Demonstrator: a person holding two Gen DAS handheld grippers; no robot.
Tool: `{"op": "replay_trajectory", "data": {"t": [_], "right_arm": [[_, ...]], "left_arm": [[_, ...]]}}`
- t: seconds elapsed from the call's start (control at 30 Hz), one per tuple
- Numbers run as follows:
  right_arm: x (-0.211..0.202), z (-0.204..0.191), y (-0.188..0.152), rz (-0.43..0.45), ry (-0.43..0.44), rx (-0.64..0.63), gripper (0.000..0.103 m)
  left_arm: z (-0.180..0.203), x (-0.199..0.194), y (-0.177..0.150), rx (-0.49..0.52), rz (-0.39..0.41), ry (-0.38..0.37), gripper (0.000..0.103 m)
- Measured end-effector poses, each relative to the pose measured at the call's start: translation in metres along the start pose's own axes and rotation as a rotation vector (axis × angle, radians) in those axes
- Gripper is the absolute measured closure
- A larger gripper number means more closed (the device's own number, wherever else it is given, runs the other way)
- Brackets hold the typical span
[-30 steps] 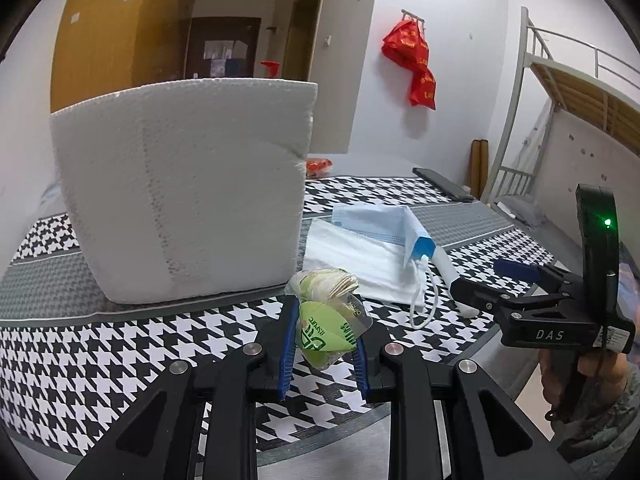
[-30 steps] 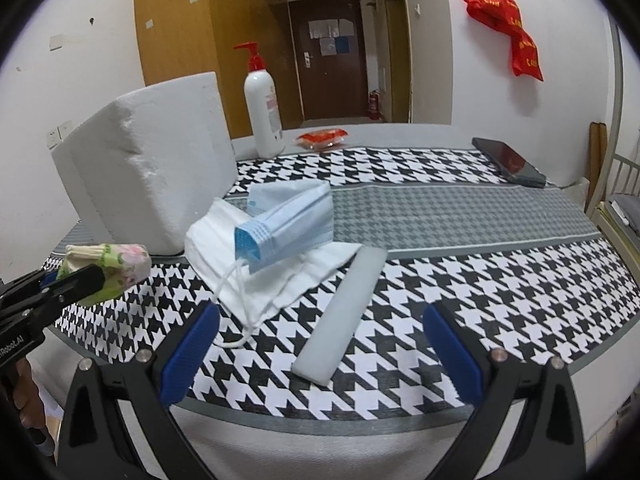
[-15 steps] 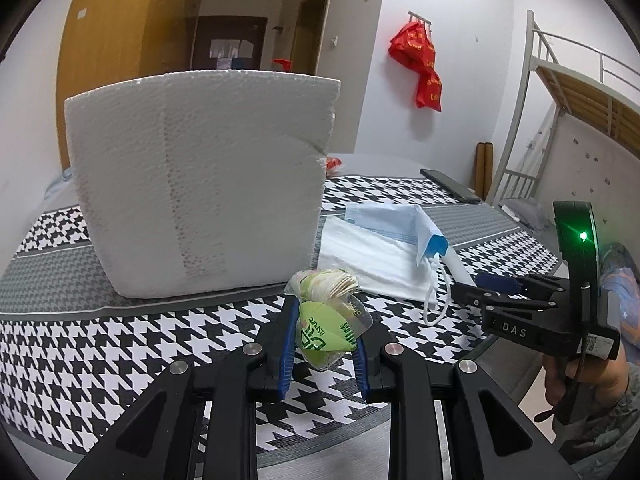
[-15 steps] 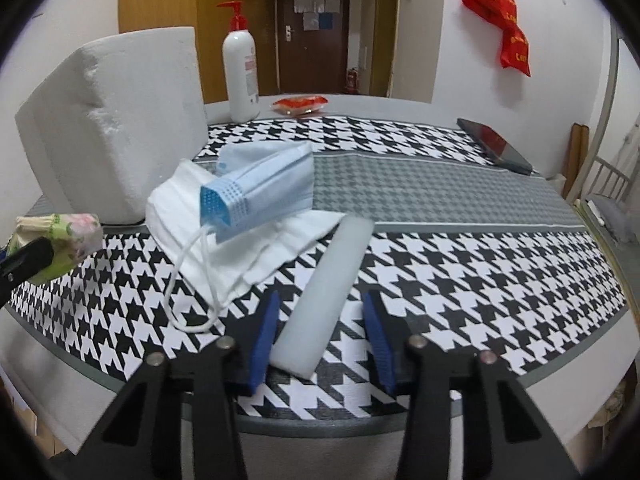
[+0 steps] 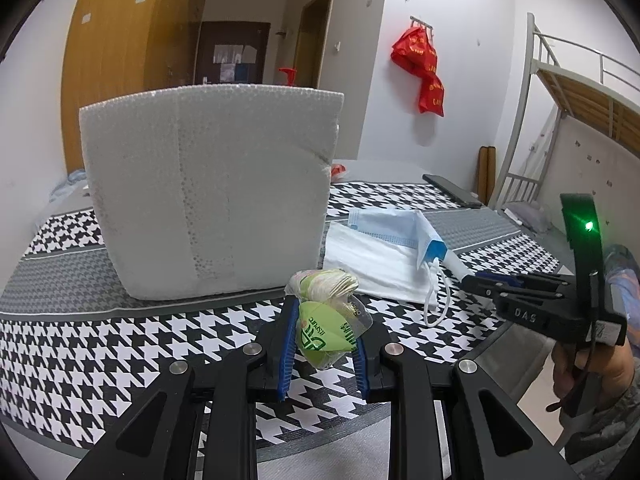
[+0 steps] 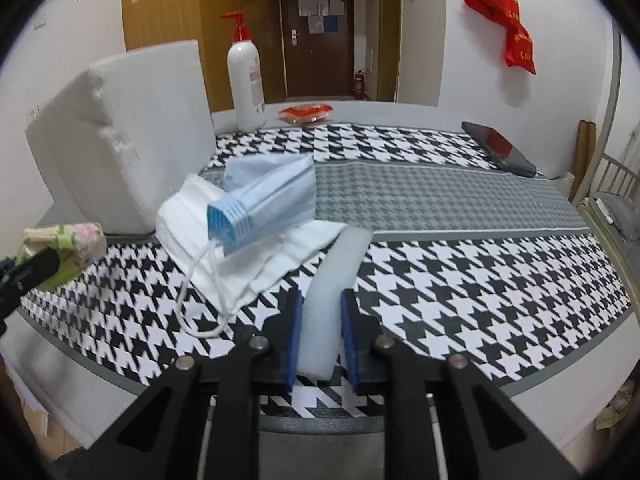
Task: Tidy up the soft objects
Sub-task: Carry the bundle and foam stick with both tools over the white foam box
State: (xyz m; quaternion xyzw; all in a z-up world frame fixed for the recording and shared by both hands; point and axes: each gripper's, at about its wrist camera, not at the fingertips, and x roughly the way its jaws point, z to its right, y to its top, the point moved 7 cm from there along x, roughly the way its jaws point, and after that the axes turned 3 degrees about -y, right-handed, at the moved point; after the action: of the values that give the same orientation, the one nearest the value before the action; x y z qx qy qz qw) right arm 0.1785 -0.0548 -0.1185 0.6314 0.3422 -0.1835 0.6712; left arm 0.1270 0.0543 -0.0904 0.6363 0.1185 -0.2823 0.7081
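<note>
Right hand-held gripper (image 6: 320, 332) closing on pale, translucent foam strip (image 6: 334, 280), just right of the masks (image 6: 264, 204). Left hand-held gripper (image 5: 325, 342) clamps a crumpled green tissue pack (image 5: 326, 326), left of masks.

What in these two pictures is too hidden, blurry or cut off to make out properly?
- Pump bottle: in the left wrist view only its red top shows above the white foam block.
- Papers on the far door: too small to read.
- Tissue pack: right wrist view, near the left edge, blurred, part-covered by the left tongs.
- Foam strip: the right tongs, closing on it, cover its near end.
</note>
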Motion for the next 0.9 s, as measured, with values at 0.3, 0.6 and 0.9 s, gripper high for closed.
{"op": "replay_trajectory", "data": {"t": [0.3, 0.6, 0.9], "right_arm": [[-0.024, 0.005, 0.009, 0.067, 0.004, 0.017, 0.080], [-0.046, -0.003, 0.018, 0.124, 0.039, 0.007, 0.080], [-0.059, -0.028, 0.027, 0.170, 0.102, -0.036, 0.080]], "left_arm": [[0.003, -0.006, 0.001, 0.003, 0.012, 0.011, 0.077], [0.005, -0.017, 0.005, 0.007, 0.039, 0.038, 0.077], [0.001, -0.028, 0.008, 0.003, 0.063, 0.085, 0.077]]}}
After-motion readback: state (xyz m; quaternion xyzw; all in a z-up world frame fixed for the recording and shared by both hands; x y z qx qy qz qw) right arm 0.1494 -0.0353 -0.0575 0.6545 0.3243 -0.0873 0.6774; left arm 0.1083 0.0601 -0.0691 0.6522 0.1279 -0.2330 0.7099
